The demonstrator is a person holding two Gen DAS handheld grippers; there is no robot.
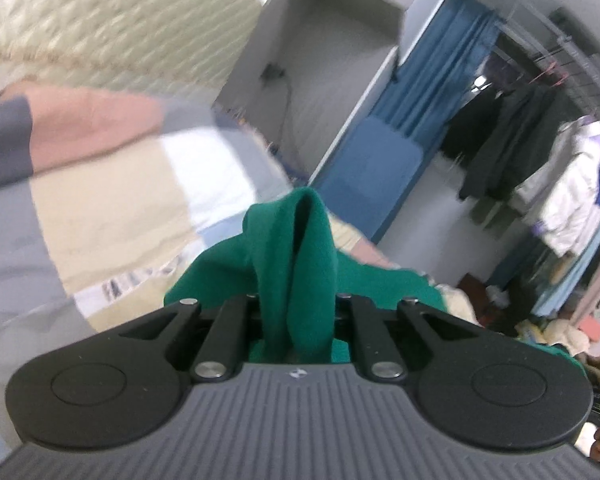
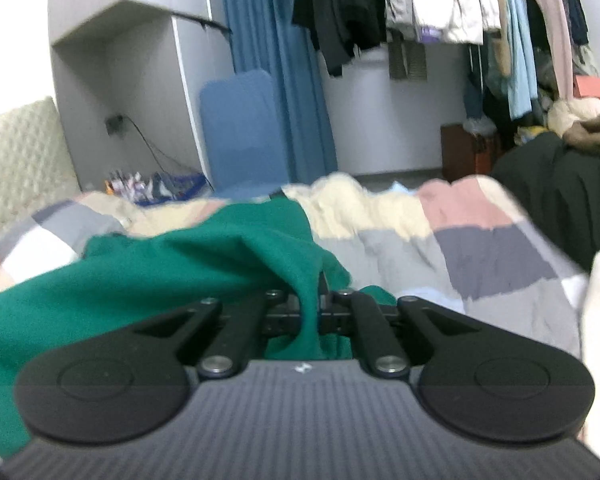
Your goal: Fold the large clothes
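A large green garment (image 1: 292, 248) lies on a bed with a patchwork cover (image 1: 120, 200) of grey, cream, pink and white squares. In the left wrist view a thick fold of it stands up between the jaws of my left gripper (image 1: 296, 304), which is shut on it; the cloth hides the fingertips. In the right wrist view the green garment (image 2: 160, 276) spreads to the left across the patchwork cover (image 2: 480, 248). One edge of it runs down into my right gripper (image 2: 310, 308), whose jaws are shut on it.
A padded cream headboard (image 2: 16, 160) stands at the left. Beyond the bed are a grey wardrobe niche (image 2: 140, 80), a blue curtain (image 2: 268, 60), a blue board (image 2: 244, 132) and a rail of hanging clothes (image 2: 440, 8). A dark coat (image 2: 560, 196) lies at the right.
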